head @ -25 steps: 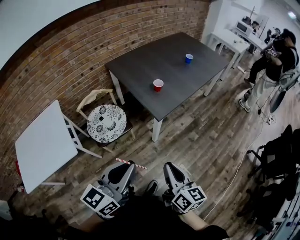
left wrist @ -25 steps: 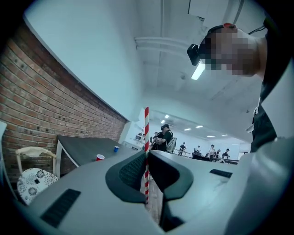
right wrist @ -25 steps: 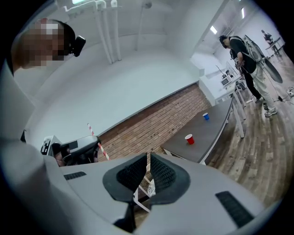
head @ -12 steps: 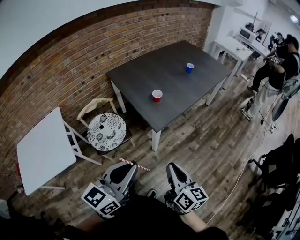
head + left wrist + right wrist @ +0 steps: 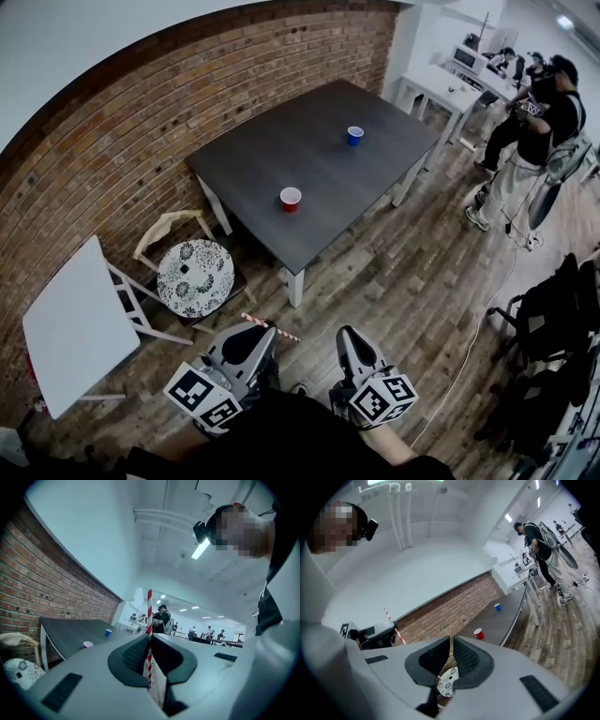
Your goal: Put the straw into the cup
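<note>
My left gripper [image 5: 253, 331] is low in the head view, shut on a red-and-white striped straw [image 5: 267, 328] that lies crosswise at its tips. In the left gripper view the straw [image 5: 149, 620] stands upright between the closed jaws of the left gripper [image 5: 150, 638]. My right gripper [image 5: 348, 337] is beside it, shut, and its own view shows nothing between the pads of the right gripper [image 5: 451, 640]. A red cup [image 5: 291, 198] and a blue cup [image 5: 355, 135] stand upright on the dark table [image 5: 262, 150], far ahead of both grippers.
A wooden chair with a patterned round cushion [image 5: 195, 278] stands left of the table's near corner. A white folding table [image 5: 75, 323] leans at the left by the brick wall. A person [image 5: 534, 141] stands at the right near a white table [image 5: 450, 84]. Black bags [image 5: 553, 319] sit at the right edge.
The head view has shifted: the table, cups and chair have slid left and a little down in the picture. Both grippers keep their places, with the straw still held.
</note>
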Demonstrator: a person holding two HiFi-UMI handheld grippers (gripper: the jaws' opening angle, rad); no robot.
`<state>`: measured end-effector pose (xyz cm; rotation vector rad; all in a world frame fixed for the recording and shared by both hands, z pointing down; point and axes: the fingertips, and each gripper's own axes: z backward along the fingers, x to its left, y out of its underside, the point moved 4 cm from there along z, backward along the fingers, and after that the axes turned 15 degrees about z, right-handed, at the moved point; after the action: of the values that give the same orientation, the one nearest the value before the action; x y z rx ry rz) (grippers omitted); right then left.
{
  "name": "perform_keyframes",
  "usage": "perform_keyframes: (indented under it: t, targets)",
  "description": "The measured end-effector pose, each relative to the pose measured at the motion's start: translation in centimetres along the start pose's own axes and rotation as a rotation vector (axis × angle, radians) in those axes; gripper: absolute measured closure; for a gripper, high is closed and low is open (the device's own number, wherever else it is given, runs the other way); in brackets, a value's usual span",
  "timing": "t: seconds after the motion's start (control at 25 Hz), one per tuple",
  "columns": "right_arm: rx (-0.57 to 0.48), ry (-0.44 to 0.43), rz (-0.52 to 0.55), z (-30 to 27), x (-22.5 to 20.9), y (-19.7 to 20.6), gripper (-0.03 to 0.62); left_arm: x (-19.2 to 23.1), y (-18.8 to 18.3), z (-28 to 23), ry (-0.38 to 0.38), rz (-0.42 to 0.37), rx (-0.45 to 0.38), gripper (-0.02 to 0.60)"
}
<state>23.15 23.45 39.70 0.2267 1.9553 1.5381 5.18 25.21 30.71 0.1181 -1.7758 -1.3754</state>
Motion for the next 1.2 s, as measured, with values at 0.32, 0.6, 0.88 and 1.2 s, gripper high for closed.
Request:
perform_keyframes:
  t: [0.32, 0.6, 0.88, 1.2]
  targets:
    - [0.012, 0.038, -0.023, -6.2, -1.7, -0.1, 0.548, 5.8, -2.8, -2.8, 0.035, 0.038, -0.008, 0.548]
    - [-0.012, 0.066, 0.020, -15.4, -0.4, -3.1, 0.548, 13.1, -9.7, -4.6, 0.059, 0.017, -0.036, 0.548]
    - [-0.019, 0.148, 0.026, -22.9, -0.2, -4.5, 0.548, 20.1, -14.8, -7.4, 0.128, 0.027, -0.023, 0.548]
    - [0.021, 0.237, 0.018, -27.9, -0.4, -3.4, 0.548, 27.6, -17.0, -9.9, 0.166, 0.095, -0.009, 0.548]
